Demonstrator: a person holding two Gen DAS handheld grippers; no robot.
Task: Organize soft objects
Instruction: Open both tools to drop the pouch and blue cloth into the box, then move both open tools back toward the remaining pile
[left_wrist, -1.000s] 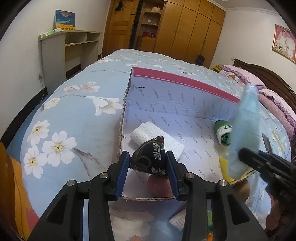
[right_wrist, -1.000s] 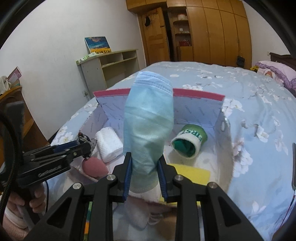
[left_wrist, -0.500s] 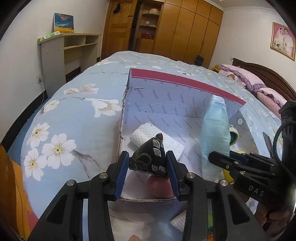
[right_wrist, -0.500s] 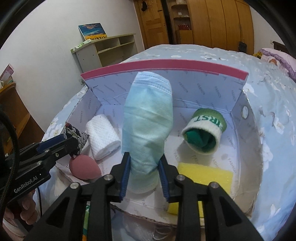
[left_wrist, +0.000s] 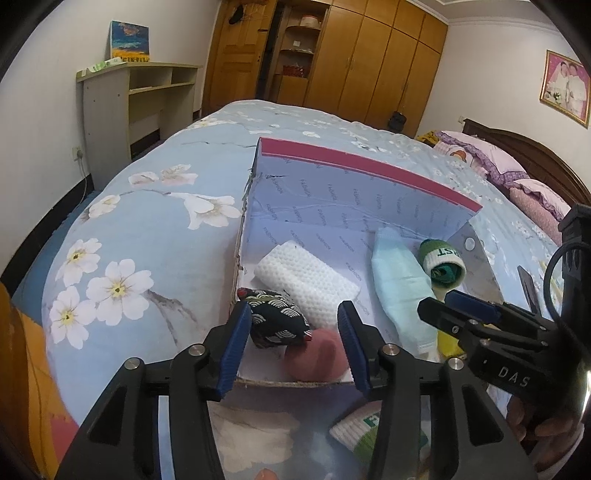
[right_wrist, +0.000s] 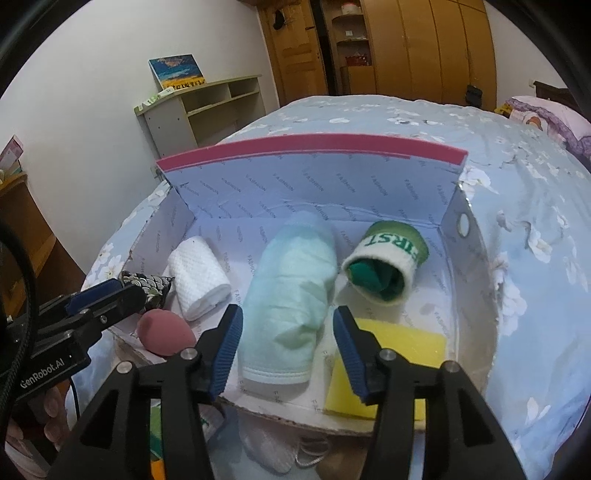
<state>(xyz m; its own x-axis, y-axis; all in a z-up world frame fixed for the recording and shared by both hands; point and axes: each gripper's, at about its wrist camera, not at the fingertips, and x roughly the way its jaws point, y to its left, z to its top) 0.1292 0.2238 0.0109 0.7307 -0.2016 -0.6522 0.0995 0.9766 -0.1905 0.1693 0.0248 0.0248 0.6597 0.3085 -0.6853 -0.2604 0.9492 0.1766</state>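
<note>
Both grippers hover at the near edge of the box (right_wrist: 476, 266) on the bed (left_wrist: 155, 236). The left gripper (left_wrist: 291, 338) gapes around the dark patterned pouch (left_wrist: 277, 321), touching only one finger, beside the pink sponge (left_wrist: 314, 354). The right gripper (right_wrist: 286, 349) stands spread around the blue mask (right_wrist: 291, 295), lying between the white roll (right_wrist: 197, 280) and green sock (right_wrist: 384, 266), yellow sponge (right_wrist: 399, 347) lower right.

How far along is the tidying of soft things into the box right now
Done: the white cloth roll, blue face mask, green sock roll, yellow sponge and pink sponge lie in the box. In hand: nothing; both grippers are open, the left gripper beside the patterned pouch. Left: items outside the box's near edge, unclear.
</note>
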